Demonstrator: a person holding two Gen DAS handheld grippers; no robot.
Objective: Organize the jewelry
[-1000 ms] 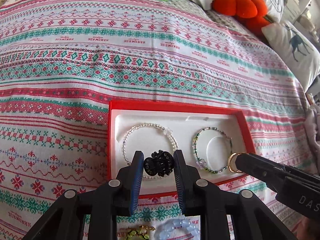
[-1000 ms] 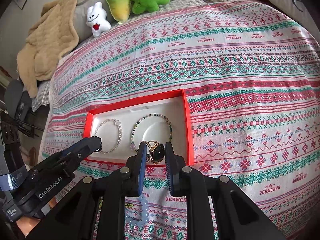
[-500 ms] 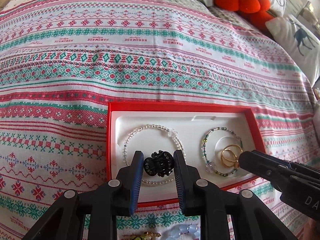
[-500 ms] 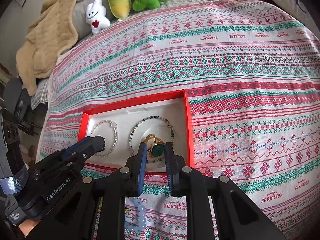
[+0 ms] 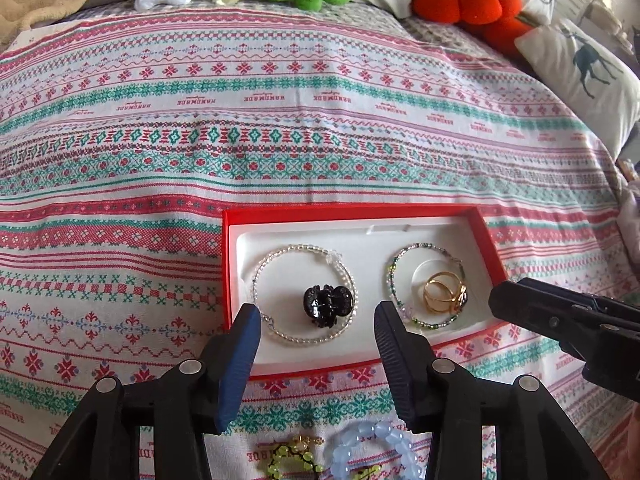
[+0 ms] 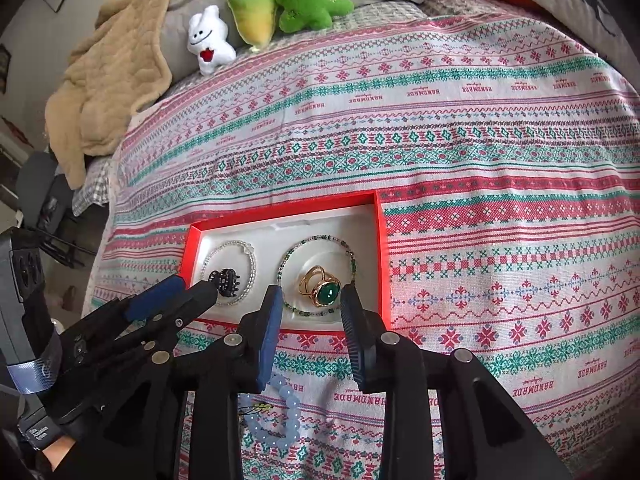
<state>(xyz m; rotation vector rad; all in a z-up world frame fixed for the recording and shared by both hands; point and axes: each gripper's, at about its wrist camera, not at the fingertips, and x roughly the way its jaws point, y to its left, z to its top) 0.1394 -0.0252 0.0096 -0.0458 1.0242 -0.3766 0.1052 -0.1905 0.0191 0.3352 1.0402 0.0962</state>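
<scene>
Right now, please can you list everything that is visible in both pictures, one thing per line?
box: 1, red with white lining, on the bedspread
clear bead bracelet: 1, in the box, left part
hair claw: 1, black, lying inside the clear bracelet
green bead bracelet: 1, in the box, right part
ring: 1, gold with green stone, inside the green bracelet
blue bead bracelet: 1, pale blue, on the bedspread outside the box
yellow-green beads: 1, beside the blue bracelet
bedspread: 1, red, green and white pattern
plush toys: several, at the far edge
left gripper: 1, black, fingers opening, apart from the claw
right gripper: 1, black, fingers opening, apart from the ring
</scene>
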